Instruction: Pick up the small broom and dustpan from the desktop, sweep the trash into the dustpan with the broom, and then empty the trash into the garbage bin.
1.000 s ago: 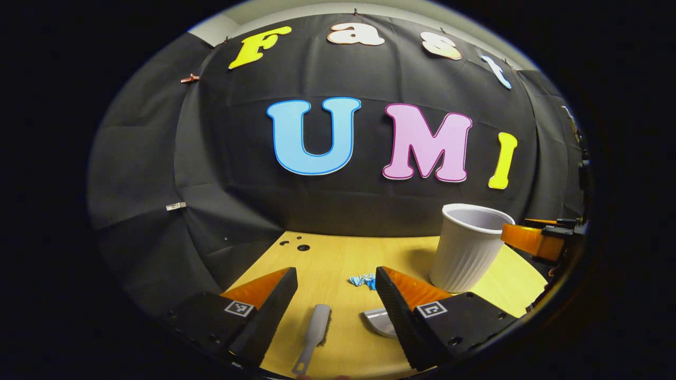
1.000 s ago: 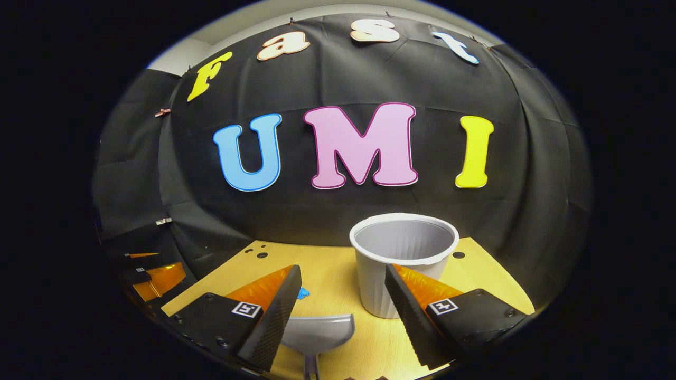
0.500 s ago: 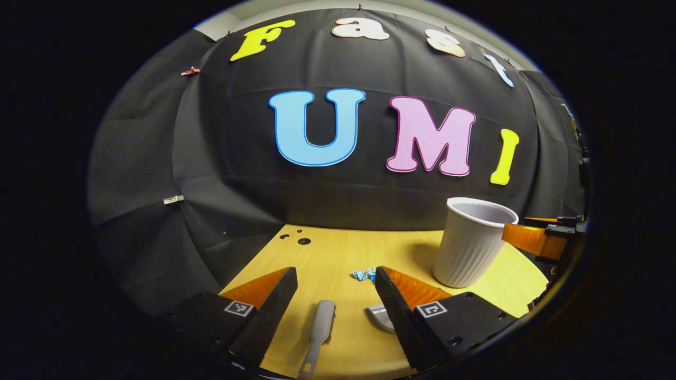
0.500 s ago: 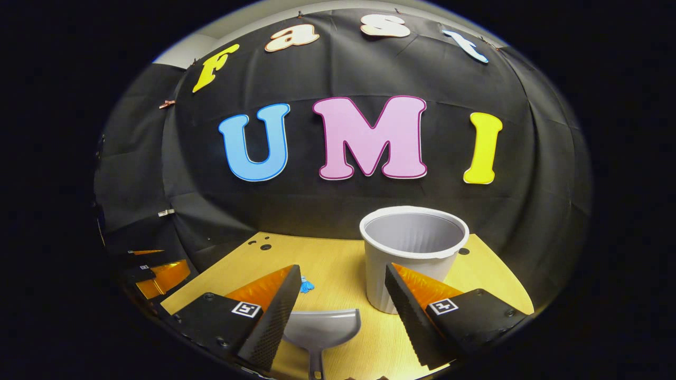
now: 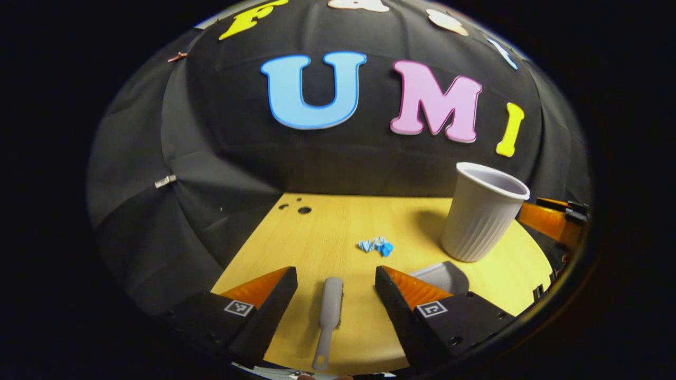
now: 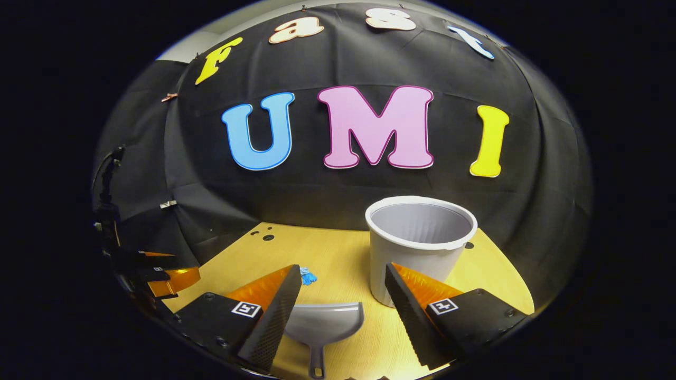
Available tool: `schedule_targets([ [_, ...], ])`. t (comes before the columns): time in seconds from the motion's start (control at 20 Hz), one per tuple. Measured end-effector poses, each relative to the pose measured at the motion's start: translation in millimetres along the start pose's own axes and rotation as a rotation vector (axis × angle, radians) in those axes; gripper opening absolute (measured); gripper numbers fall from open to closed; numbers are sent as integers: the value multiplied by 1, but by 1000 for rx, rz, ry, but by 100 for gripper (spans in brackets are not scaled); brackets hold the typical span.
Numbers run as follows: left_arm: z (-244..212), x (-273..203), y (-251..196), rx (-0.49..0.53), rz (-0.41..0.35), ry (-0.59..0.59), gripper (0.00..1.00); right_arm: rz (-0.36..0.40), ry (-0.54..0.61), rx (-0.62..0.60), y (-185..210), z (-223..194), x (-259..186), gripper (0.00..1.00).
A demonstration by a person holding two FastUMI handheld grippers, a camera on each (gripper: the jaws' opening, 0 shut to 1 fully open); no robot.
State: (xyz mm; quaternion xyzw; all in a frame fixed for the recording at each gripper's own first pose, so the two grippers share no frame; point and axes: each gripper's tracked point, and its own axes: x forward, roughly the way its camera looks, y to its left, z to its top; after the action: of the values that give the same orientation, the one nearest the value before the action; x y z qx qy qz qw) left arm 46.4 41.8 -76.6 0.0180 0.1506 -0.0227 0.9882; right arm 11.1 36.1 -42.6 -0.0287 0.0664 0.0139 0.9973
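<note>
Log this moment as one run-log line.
left gripper: open over broom | right gripper: open over dustpan | trash: on desk | bin: upright

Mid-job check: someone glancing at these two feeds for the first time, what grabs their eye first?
Probably the pale ribbed bin standing upright at the right rear of the wooden desktop, with the crumpled blue trash lying to its left. Next, the tools: the small broom lies flat between the open fingers of the left gripper, and the dustpan lies between the open fingers of the right gripper, neither grasped yet.
</note>
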Motion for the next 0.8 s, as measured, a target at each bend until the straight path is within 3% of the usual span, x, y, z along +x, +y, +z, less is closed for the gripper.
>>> schedule_targets([
  [0.4,-79,42,16,-27,-33,311,96,-25,30,2,-6,-7,0,99],
  [0.8,-139,68,21,17,-86,550,96,-35,83,54,-6,-9,-6,99],
])
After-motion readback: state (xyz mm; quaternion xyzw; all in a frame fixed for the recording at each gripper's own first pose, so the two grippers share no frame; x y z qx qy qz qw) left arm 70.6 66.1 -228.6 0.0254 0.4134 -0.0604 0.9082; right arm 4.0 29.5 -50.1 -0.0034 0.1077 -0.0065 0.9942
